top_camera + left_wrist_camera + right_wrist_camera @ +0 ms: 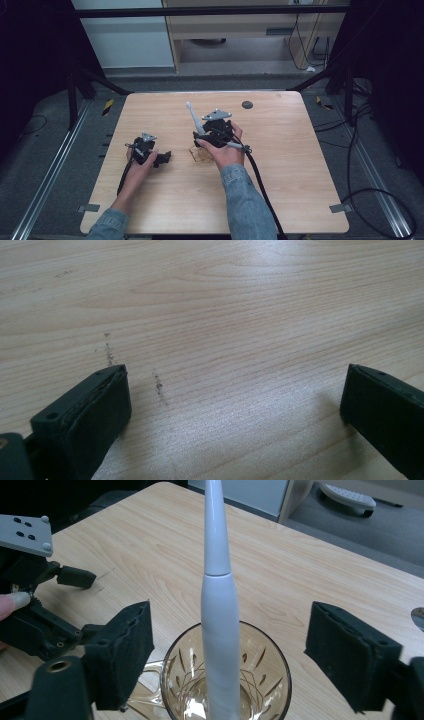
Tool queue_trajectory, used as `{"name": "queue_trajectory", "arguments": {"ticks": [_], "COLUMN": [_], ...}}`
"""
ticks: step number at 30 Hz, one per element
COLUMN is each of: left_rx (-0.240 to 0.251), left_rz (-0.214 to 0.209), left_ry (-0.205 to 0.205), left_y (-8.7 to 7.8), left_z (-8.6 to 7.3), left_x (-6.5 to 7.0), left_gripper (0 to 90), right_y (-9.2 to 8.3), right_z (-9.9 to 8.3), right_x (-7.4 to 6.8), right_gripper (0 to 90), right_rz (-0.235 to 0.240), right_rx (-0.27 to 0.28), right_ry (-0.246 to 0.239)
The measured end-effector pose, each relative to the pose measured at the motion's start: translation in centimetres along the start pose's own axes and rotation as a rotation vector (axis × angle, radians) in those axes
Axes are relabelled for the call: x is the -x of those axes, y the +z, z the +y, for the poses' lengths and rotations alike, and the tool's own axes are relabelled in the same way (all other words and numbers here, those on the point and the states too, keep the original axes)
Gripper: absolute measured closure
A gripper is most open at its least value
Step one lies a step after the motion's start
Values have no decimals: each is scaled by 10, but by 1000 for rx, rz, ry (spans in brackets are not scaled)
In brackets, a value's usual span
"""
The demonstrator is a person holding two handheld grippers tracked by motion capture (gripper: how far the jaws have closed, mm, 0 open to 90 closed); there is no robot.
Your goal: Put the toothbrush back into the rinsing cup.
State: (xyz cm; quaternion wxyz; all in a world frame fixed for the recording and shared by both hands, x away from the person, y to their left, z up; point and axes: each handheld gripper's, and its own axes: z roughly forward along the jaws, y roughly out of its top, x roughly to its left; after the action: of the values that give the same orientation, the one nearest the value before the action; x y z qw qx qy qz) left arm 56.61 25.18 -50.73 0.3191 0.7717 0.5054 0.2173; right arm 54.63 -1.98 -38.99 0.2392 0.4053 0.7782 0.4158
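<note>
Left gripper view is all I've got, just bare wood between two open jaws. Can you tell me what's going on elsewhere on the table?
Observer: A white electric toothbrush stands in an amber cut-glass cup near the table's middle.
Operator: Is the other gripper holding it?
Observer: No. The right gripper is open, its jaws apart on either side of the toothbrush and touching neither it nor the cup.
Operator: Where is my gripper compared to that?
Observer: In the high view, the left gripper rests on the table to the person's left of the cup, apart from it.
</note>
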Motion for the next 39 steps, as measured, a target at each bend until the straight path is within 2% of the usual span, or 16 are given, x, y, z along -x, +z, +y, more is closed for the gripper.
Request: {"name": "queue_trajectory", "arguments": {"ticks": [5, 8, 15, 24, 26, 34, 36, 39], "left_rx": [0, 0, 0, -2, -2, -2, -2, -2], "left_rz": [0, 0, 0, 3, 3, 3, 4, 5], "left_ry": [0, 0, 0, 1, 1, 0, 0, -1], "left_y": [0, 0, 0, 0, 0, 0, 0, 0], "left_z": [0, 0, 0, 0, 0, 0, 0, 0], "left_x": [0, 0, 0, 0, 0, 0, 0, 1], "left_gripper": [0, 0, 0, 0, 0, 0, 0, 0], "right_y": [-1, -4, -11, -28, -28, -23, -25, -29], "right_z": [0, 0, -3, -12, -16, -25, -28, -29], "right_x": [2, 4, 10, 33, 41, 56, 64, 67], "right_gripper": [102, 68, 71, 97, 110, 116, 117, 117], "right_rz": [-4, -21, -33, -63, -63, -53, -43, -35], "right_rx": [-9, -2, -7, -1, -9, -26, -27, -28], "right_ry": [16, 18, 7, 23, 26, 34, 40, 43]}}
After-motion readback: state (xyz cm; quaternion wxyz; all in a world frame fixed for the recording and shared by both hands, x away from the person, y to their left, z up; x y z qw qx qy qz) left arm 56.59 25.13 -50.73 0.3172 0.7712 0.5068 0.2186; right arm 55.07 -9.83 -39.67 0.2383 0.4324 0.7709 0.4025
